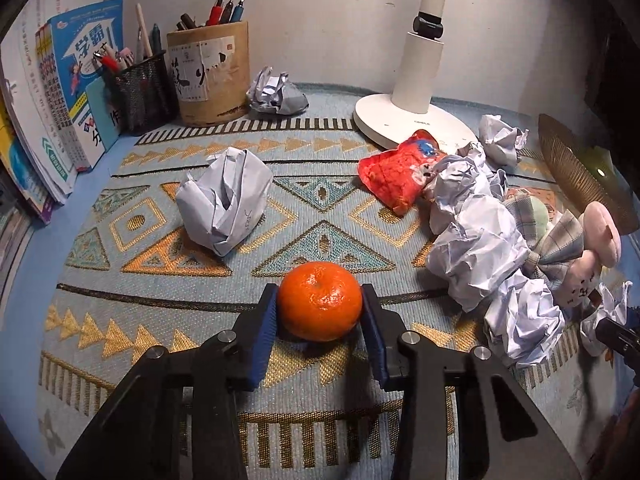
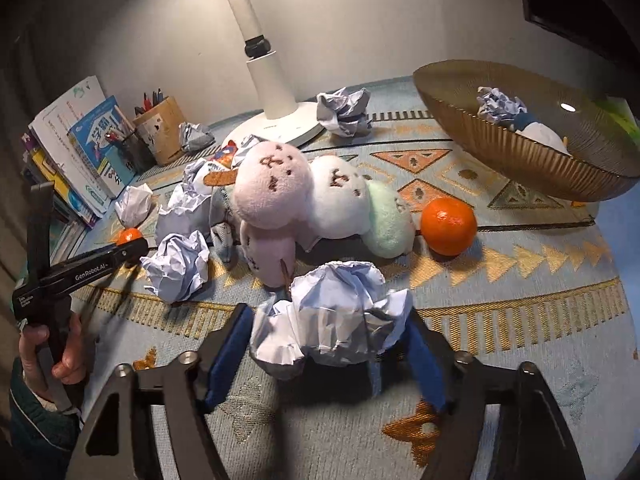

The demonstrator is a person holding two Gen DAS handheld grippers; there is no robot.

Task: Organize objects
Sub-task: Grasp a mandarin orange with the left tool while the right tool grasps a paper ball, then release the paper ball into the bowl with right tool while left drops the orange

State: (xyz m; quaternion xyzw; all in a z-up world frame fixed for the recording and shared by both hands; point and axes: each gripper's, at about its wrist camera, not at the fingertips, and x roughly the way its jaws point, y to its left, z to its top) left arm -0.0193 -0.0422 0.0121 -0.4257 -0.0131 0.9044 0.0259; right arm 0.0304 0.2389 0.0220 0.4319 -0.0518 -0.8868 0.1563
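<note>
Your left tongs (image 1: 320,312) clamped the tangerine (image 1: 320,306) on the table (image 1: 160,304), a folded paper (image 1: 224,200) beyond it. Your right tongs (image 2: 332,344) squeezed a crumpled paper ball (image 2: 332,320), with plush toys (image 2: 304,200) crowding just behind, a second tangerine (image 2: 448,226) and the ribbed bowl (image 2: 520,160) farther right.

dim warm light from above, glare on the bowl (image 2: 568,106), dark vignetted corners, heavy fisheye bending, right edges blurred.
</note>
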